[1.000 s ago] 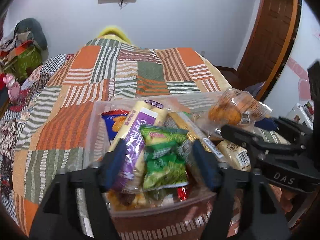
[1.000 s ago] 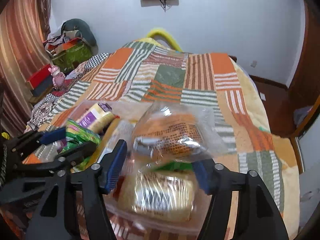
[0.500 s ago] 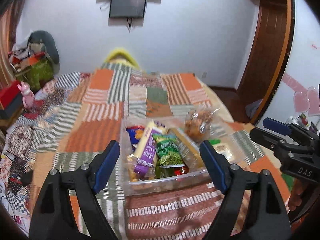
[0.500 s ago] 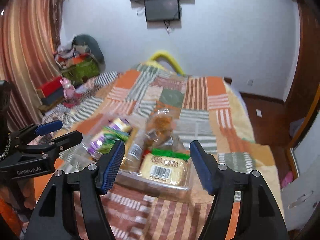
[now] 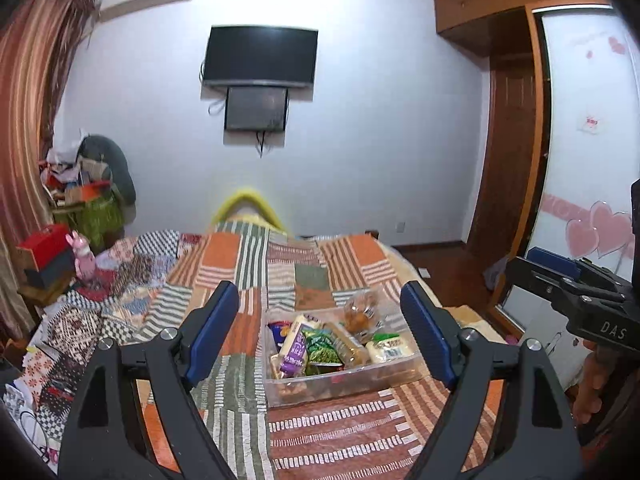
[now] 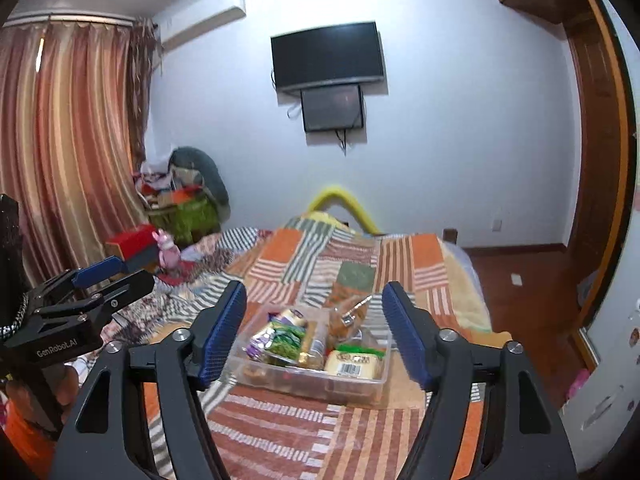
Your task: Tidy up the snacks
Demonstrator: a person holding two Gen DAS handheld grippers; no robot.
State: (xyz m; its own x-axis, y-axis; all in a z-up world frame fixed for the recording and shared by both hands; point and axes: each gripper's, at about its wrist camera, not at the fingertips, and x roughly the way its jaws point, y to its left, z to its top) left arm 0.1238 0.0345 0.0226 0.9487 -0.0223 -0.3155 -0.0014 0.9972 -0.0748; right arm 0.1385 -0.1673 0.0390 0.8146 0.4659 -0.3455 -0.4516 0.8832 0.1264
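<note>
Snack bin [image 5: 340, 380] sits ahead & below both tools, long axis across, slightly nearer the right gripper [image 6: 314, 334]; it & left gripper [image 5: 326, 336], 2 spread wide, empty.

Snacks [image 5: 320, 350] in bin [image 5: 340, 386] on bed [image 5: 280, 276]
</note>
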